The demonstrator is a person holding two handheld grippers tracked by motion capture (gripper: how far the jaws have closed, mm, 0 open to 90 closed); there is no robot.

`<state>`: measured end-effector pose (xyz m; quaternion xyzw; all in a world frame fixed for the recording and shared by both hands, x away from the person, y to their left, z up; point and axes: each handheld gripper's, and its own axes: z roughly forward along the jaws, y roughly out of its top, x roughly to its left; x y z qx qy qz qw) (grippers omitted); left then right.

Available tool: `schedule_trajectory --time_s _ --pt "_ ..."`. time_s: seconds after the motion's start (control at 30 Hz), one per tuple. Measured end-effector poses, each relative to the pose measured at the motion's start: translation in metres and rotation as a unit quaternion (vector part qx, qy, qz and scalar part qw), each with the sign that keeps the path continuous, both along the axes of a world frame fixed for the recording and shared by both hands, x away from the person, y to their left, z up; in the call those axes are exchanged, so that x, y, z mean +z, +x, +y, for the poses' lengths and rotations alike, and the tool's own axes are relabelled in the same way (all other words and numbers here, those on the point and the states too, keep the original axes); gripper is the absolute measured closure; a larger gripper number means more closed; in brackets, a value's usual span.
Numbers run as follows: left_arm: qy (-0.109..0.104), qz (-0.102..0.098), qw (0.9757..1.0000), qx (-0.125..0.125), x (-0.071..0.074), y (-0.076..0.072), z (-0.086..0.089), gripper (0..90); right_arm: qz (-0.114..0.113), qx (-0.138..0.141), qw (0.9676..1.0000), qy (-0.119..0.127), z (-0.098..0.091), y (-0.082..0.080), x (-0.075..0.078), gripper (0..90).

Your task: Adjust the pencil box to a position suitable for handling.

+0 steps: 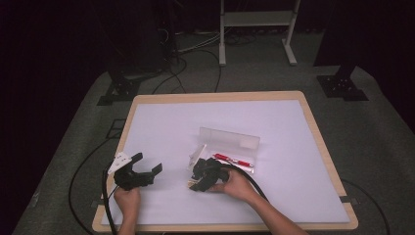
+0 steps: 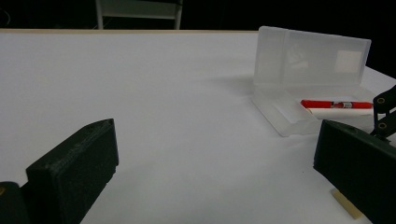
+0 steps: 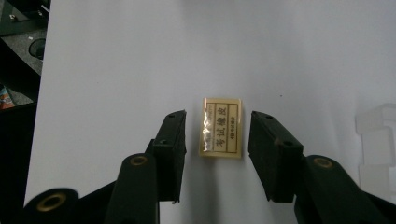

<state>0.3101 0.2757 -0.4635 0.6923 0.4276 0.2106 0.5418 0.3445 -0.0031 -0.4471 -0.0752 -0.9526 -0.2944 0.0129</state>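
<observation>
Down on the white table (image 1: pixel 274 196), we set our right gripper (image 3: pixel 217 140) around a small cream eraser (image 3: pixel 221 127) in a clear wrapper with printed characters on its label. From the right gripper view, the eraser lies flat on the sheet between the two black jaws, which stand about half open; a strip of white shows on either side of it, so the pads do not press on it and nothing is held. In the high view our right hand (image 1: pixel 236 184) rests low on the table near its middle, the gripper (image 1: pixel 205 176) pointing left and away from us, its cable looping back over the wrist.

Just beyond that gripper sits a clear plastic pencil case (image 1: pixel 230 142), its lid standing upright behind the open tray. A red pen (image 1: pixel 232 159) lies in the tray along with a white stick, seen more plainly from the left gripper view, where the case (image 2: pixel 308 65) stands to the right and the pen (image 2: pixel 336 104) rests lengthwise in it.

Our left gripper (image 1: pixel 144 169) sits near the table's front left corner, well apart from the eraser and the case, with our left hand (image 1: pixel 127 198) behind it. Its jaws stand wide open over bare table with nothing between them. At the lower right of that view a cream edge (image 2: pixel 346 204) peeks out beneath the jaw; we cannot tell for certain what it is.
</observation>
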Motion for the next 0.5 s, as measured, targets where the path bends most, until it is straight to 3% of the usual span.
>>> schedule_trajectory --time_s 0.5 --pt "0.003 0.000 1.0000 0.001 -0.0001 0.0000 -0.0007 0.0 -0.011 0.009 0.9999 -0.008 0.0023 -0.0009 -0.0026 66.4"
